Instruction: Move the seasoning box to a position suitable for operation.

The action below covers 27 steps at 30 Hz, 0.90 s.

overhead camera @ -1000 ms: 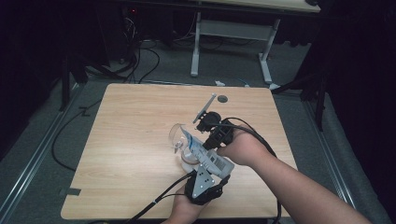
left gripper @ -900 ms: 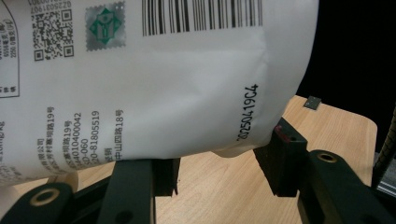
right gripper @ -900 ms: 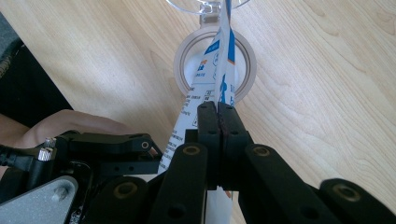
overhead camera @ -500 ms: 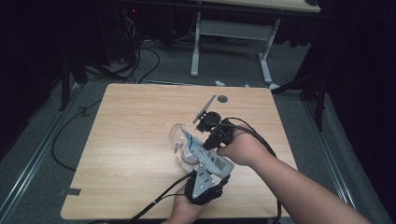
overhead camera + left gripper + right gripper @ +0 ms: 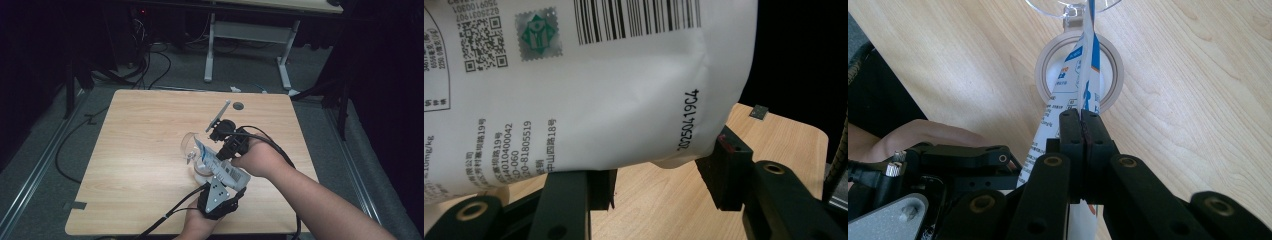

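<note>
A white pouch point(image 5: 220, 165) with blue print and a barcode hangs slanted over the table, its upper end toward a clear glass vessel point(image 5: 190, 145) lying tipped on the wood. My right gripper point(image 5: 222, 152) is shut on the pouch's thin edge; in the right gripper view its jaws point(image 5: 1081, 117) pinch the pouch point(image 5: 1068, 90) above a white ring point(image 5: 1045, 75), with the glass point(image 5: 1068, 5) beyond. My left gripper point(image 5: 214, 181) sits under the pouch's lower end. In the left gripper view its jaws point(image 5: 656, 175) stand apart with bare wood between them, and the pouch point(image 5: 599, 90) lies across their tips.
The wooden table point(image 5: 140, 150) has a dark round hole point(image 5: 238, 106) near its far edge. Cables trail off the near edge and across the grey floor. The white legs of another desk point(image 5: 210, 50) stand behind the table.
</note>
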Each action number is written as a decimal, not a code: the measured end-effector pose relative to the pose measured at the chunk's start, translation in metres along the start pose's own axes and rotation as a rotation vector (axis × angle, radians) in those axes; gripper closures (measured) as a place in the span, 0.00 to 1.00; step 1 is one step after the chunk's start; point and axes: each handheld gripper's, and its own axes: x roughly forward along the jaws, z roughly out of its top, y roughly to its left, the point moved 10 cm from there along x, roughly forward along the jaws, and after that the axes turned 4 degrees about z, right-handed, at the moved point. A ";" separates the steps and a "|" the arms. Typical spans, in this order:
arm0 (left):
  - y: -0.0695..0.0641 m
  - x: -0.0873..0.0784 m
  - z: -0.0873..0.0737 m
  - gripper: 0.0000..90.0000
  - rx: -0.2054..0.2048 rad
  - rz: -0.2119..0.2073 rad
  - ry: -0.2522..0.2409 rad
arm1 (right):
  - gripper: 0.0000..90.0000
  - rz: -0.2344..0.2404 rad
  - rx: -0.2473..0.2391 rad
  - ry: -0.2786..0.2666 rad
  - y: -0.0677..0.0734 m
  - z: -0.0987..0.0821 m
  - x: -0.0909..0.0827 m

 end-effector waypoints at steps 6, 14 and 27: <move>0.000 0.000 0.000 0.60 0.000 0.001 -0.002 | 1.00 0.001 -0.001 -0.001 0.000 0.001 0.000; 0.001 -0.001 0.001 0.60 -0.001 0.003 -0.009 | 1.00 0.003 -0.001 -0.004 0.001 0.001 -0.002; 0.001 -0.001 0.002 0.60 0.002 0.002 -0.010 | 1.00 0.001 -0.002 -0.009 0.001 0.001 -0.003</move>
